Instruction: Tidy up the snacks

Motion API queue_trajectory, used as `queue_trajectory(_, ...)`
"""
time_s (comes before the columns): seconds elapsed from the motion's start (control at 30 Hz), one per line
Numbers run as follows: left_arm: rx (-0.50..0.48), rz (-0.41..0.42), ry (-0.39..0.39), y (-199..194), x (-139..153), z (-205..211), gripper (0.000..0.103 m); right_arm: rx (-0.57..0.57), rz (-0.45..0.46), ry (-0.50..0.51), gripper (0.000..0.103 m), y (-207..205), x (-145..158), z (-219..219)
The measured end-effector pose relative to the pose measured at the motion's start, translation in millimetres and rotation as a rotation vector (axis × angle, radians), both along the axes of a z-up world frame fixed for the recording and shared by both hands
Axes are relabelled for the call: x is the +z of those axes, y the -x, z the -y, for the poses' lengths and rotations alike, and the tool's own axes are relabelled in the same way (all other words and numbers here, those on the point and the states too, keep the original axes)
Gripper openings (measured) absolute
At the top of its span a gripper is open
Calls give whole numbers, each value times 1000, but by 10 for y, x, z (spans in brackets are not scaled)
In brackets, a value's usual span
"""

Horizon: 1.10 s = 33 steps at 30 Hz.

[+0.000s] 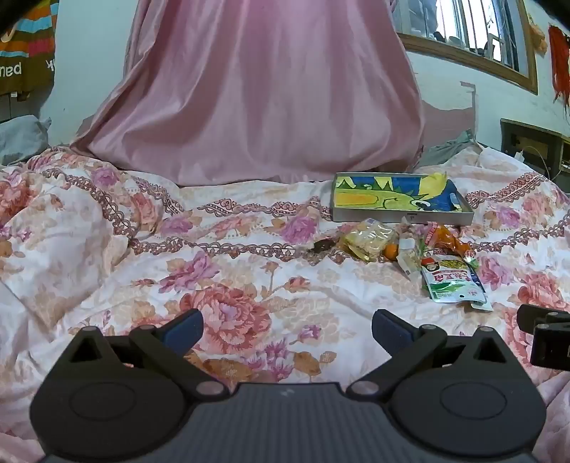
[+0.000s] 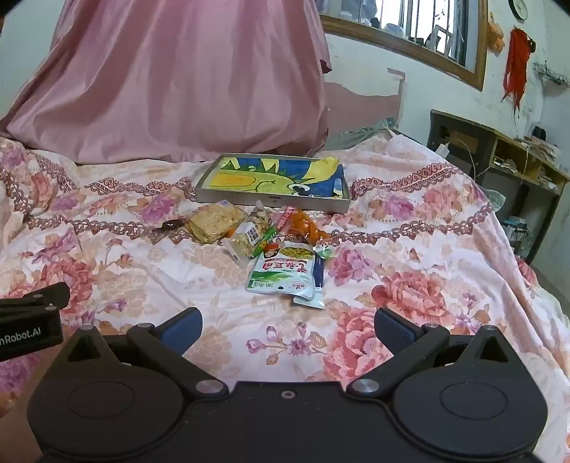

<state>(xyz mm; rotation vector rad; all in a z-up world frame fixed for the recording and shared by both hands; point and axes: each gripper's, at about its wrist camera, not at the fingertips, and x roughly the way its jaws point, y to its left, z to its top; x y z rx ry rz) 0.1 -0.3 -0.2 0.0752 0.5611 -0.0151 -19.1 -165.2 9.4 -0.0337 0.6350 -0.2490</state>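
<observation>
Floral bedspread (image 2: 409, 249) beneath both wide-open, empty grippers

The left gripper (image 1: 286, 329) tilts downward with its jaws spread wide and nothing between its blue pads (image 1: 183, 329). At its three o'clock, the right gripper (image 2: 288, 329) tilts likewise, equally agape and empty.

A bed is covered by a rumpled white quilt printed with pink flowers (image 2: 409, 249). Behind it a glossy pink curtain (image 2: 185, 78) is hung against a pale, patchy wall (image 2: 359, 57). Daylight is admitted through a wood-framed barred window (image 2: 427, 25). A dark wooden shelf unit (image 2: 498, 160) is set alongside.
</observation>
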Motion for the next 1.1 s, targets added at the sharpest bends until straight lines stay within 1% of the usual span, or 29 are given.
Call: queue_trajectory(1.1,-1,9,-7,6,31,-27,103,0,-9,-24,103,-23,-22,18)
